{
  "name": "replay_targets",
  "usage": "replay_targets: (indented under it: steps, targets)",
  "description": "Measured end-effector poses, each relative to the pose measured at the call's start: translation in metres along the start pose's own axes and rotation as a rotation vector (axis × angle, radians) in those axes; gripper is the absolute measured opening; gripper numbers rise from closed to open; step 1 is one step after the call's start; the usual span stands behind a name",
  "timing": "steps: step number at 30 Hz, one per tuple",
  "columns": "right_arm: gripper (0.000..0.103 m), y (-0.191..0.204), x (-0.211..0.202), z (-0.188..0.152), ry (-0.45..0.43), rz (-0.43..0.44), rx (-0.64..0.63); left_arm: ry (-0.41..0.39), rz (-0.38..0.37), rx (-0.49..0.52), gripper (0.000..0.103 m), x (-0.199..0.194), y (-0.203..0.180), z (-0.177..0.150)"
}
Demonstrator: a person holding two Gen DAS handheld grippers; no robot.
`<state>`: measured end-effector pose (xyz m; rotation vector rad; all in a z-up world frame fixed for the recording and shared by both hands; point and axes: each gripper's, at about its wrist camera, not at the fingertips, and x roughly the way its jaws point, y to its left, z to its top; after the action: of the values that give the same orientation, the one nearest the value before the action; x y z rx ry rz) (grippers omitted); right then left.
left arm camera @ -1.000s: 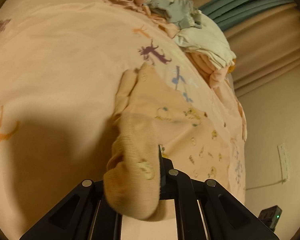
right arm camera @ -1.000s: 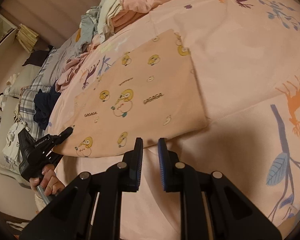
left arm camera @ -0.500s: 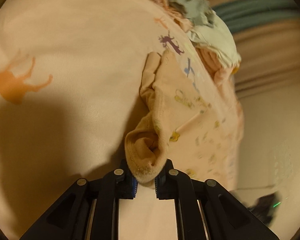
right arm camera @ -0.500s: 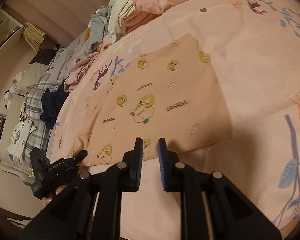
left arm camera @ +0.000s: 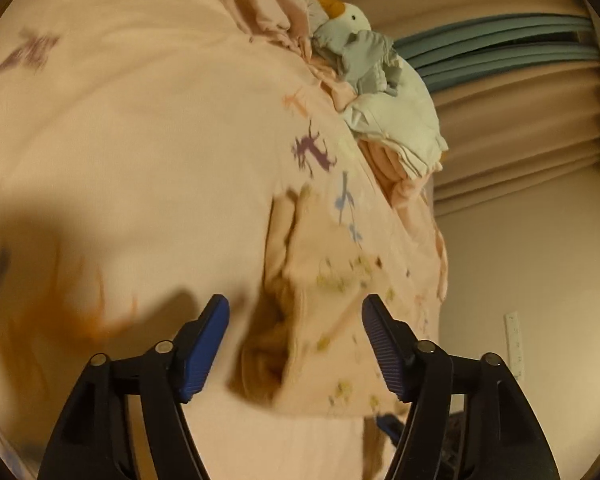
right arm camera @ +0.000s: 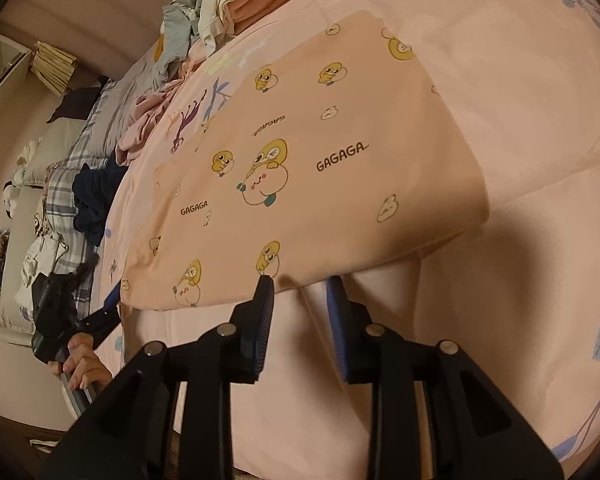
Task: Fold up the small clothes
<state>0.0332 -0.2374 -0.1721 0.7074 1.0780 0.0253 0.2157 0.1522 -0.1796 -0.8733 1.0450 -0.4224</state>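
Note:
A small peach garment (right arm camera: 312, 168) printed with yellow ducklings and "GAGAGA" lies flat, folded into a rectangle, on the pink bed cover (right arm camera: 520, 80). In the left wrist view its ribbed end (left arm camera: 300, 320) lies bunched just beyond my left gripper (left arm camera: 296, 316), which is open and empty, jaws wide on either side of it. My right gripper (right arm camera: 300, 280) is open a little and empty, its fingertips at the garment's near edge. The left gripper also shows in the right wrist view (right arm camera: 108, 304), at the garment's left end.
A heap of unfolded clothes with a toy goose (left arm camera: 380, 92) lies at the far side of the bed. Plaid bedding and dark clothes (right arm camera: 88, 200) lie at the left. Curtains (left arm camera: 520, 132) and a wall are at the right. The bed edge is near me.
My left gripper has opened and let go of the garment's ribbed end, which now lies on the bed. My right gripper has opened slightly and moved closer to the garment's near edge.

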Motion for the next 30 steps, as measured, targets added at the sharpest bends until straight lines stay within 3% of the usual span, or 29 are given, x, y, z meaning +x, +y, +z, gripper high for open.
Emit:
replay_targets:
  steps: [2,4,5,7,9,11,12,17,21,26,30]
  targets:
    - [0.030,0.001,0.003,0.000,0.005,0.000,0.000,0.096,-0.010,-0.011,0.068,0.026,0.005,0.017]
    - [0.031,0.001,0.007,-0.001,0.014,0.003,0.001,0.264,-0.043,-0.060,0.068,0.069,0.012,0.028]
    - [0.031,0.002,0.009,-0.001,0.018,0.003,-0.001,0.293,-0.049,-0.070,0.068,0.077,0.014,0.029]
    - [0.031,0.001,0.012,-0.001,0.024,-0.007,-0.010,0.291,-0.057,-0.027,0.068,0.091,0.003,0.032]
    - [0.031,-0.001,0.013,0.001,0.028,-0.001,-0.007,0.300,-0.039,0.062,0.061,0.099,-0.014,0.033]
    - [0.031,-0.005,0.012,0.004,0.026,0.007,0.004,0.278,0.049,0.104,0.031,0.106,-0.022,0.033]
    - [0.031,-0.006,0.012,0.005,0.024,0.007,0.009,0.272,0.084,0.108,0.028,0.110,-0.024,0.034]
    - [0.031,-0.010,0.011,0.009,0.023,0.019,0.015,0.233,0.113,0.203,0.019,0.101,-0.051,0.034]
    - [0.031,-0.015,0.009,0.015,0.015,0.034,0.028,0.251,-0.008,0.220,0.018,0.095,-0.091,0.034]
    - [0.031,-0.023,-0.003,0.019,-0.031,0.068,0.037,0.308,-0.030,0.346,0.014,0.127,-0.154,0.012]
    - [0.031,-0.037,-0.018,0.018,-0.050,0.079,0.060,0.347,-0.043,0.280,0.014,0.139,-0.169,-0.001]
